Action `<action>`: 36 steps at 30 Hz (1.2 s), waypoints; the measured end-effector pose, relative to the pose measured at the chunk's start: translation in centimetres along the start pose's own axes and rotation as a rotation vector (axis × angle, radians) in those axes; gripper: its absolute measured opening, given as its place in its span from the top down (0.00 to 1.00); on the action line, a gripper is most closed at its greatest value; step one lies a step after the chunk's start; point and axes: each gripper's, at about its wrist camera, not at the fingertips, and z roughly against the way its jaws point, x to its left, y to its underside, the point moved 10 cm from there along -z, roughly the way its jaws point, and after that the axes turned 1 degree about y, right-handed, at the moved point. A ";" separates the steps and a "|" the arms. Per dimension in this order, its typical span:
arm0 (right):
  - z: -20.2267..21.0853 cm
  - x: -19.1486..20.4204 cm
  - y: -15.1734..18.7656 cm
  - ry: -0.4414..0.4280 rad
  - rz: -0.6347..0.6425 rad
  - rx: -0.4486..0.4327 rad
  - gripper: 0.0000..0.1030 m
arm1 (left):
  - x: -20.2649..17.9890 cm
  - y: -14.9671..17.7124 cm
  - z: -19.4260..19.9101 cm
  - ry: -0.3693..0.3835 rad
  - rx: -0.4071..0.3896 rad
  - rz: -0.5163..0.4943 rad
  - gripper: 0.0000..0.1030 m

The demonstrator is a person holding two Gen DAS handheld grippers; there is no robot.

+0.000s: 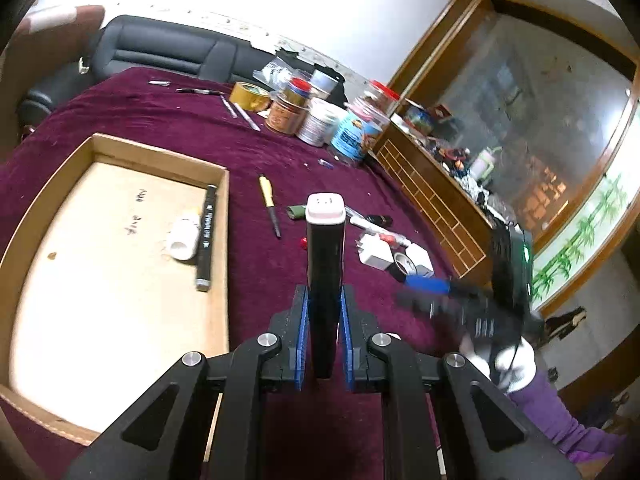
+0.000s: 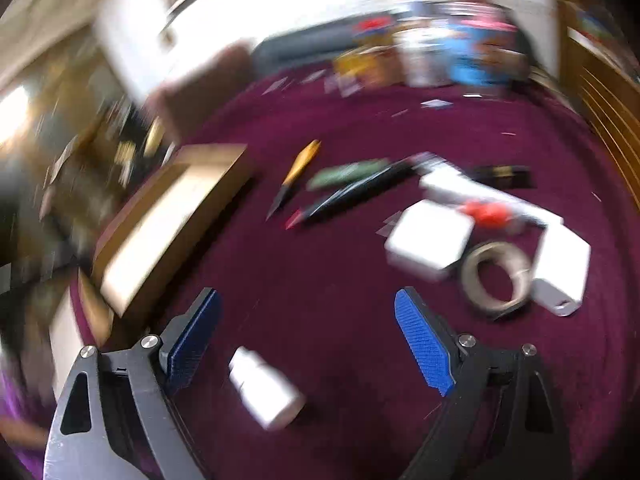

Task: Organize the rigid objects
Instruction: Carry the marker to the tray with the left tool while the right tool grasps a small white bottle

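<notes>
My left gripper (image 1: pixel 325 300) is shut on a black device with a white end (image 1: pixel 325 240) and holds it upright above the maroon tablecloth, right of the wooden tray (image 1: pixel 160 152). The tray holds a white bottle (image 1: pixel 183 236) and a black marker (image 1: pixel 206 236). My right gripper (image 2: pixel 308 312) is open and empty above the cloth; it shows blurred in the left wrist view (image 1: pixel 440 300). A small white bottle (image 2: pixel 264 388) lies between its fingers. White adapters (image 2: pixel 430 240), a tape roll (image 2: pixel 496 276), a yellow-handled tool (image 2: pixel 296 172) and pens lie beyond. The right wrist view is motion-blurred.
Jars, cans and a tape roll (image 1: pixel 250 96) crowd the table's far side. A wooden cabinet (image 1: pixel 432 196) stands at the right and a black seat (image 1: pixel 160 52) behind. The tray also shows at the left in the right wrist view (image 2: pixel 168 216).
</notes>
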 end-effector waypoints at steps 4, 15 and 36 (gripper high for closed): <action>-2.3 3.0 2.8 0.026 0.162 0.119 0.37 | 0.7 -0.3 1.3 0.003 -0.032 0.011 0.89; -4.0 4.3 6.0 0.088 0.257 0.209 0.78 | 3.8 -1.7 6.8 -0.071 -0.136 0.003 0.89; -8.1 15.0 -8.9 -0.392 -0.240 0.044 0.78 | 12.5 -5.9 2.7 -0.236 0.016 -0.016 0.89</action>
